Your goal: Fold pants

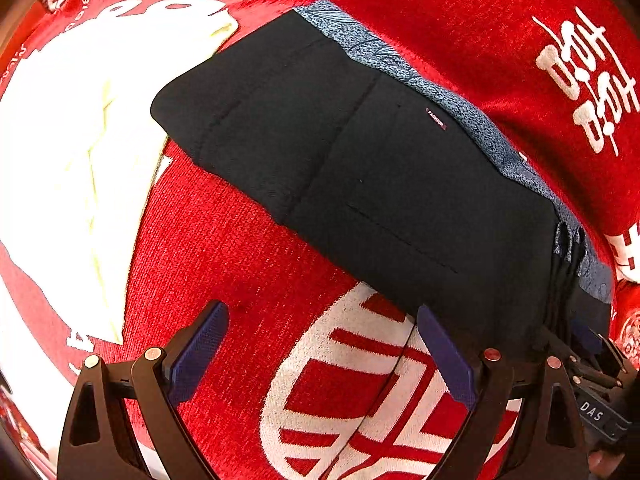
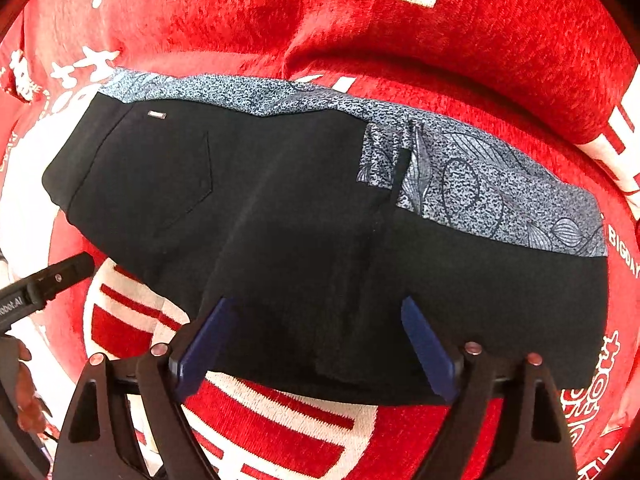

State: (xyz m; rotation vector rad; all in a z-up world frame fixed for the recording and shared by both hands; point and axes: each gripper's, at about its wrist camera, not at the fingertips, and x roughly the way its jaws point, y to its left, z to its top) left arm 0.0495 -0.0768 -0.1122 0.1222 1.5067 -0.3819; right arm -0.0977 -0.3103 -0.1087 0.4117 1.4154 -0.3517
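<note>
Black pants (image 1: pixel 360 168) with a blue patterned waistband (image 1: pixel 452 96) lie folded into a compact block on a red cloth. My left gripper (image 1: pixel 320 320) is open and empty, just short of the block's near edge. In the right wrist view the pants (image 2: pixel 312 216) fill the middle, with the waistband (image 2: pixel 500 192) along the far side. My right gripper (image 2: pixel 316 312) is open, its blue pads over the near edge of the pants, holding nothing. The right gripper also shows at the lower right of the left wrist view (image 1: pixel 588 344).
A red cloth with white characters (image 1: pixel 224 248) covers the whole surface, bunched into a ridge behind the pants (image 2: pixel 460 48). A pale folded cloth (image 1: pixel 108 168) lies left of the pants. The left gripper's body (image 2: pixel 44 284) shows at the left edge.
</note>
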